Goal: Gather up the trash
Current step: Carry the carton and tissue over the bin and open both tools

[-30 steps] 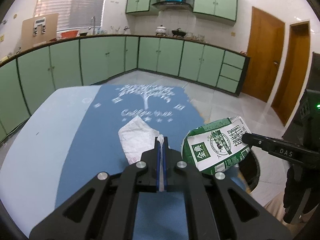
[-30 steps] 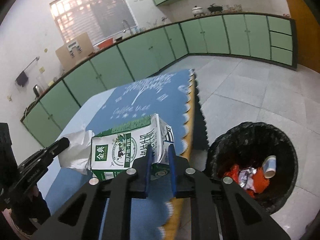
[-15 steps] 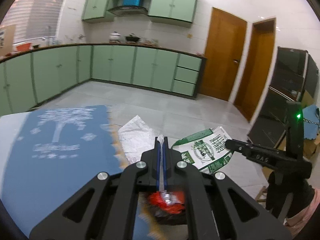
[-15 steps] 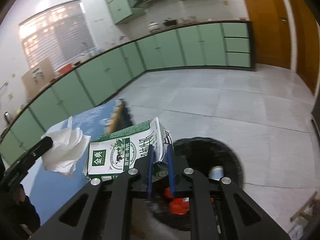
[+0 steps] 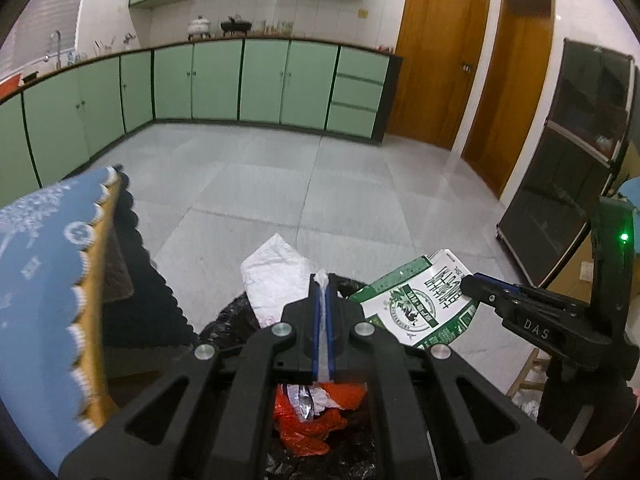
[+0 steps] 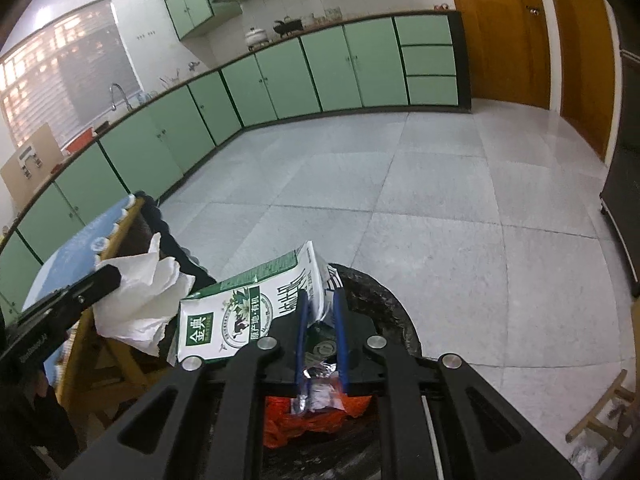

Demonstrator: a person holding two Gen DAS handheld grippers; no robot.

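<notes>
While both grippers are hanging over the black-lined trash bin, each is gripping 1 piece of trash. Left gripper is pinching a crumpled white tissue, jaws nearly touching with only the thin paper between the blue pads. The tissue is sticking out past the fingertips, above the bin's near rim. Right gripper is clamping the torn top end of a green-and-white milk carton, jaws narrow with the carton's flap between the pads. The carton is hanging tilted, printed face up, over the bin opening and to the left of the fingers in the right wrist view. Inside the bin, orange wrappers and a foil scrap are lying at the bottom. Table with the blue cloth is sitting just beside the bin, on the left of both views. Green cabinets are lining the far wall.
</notes>
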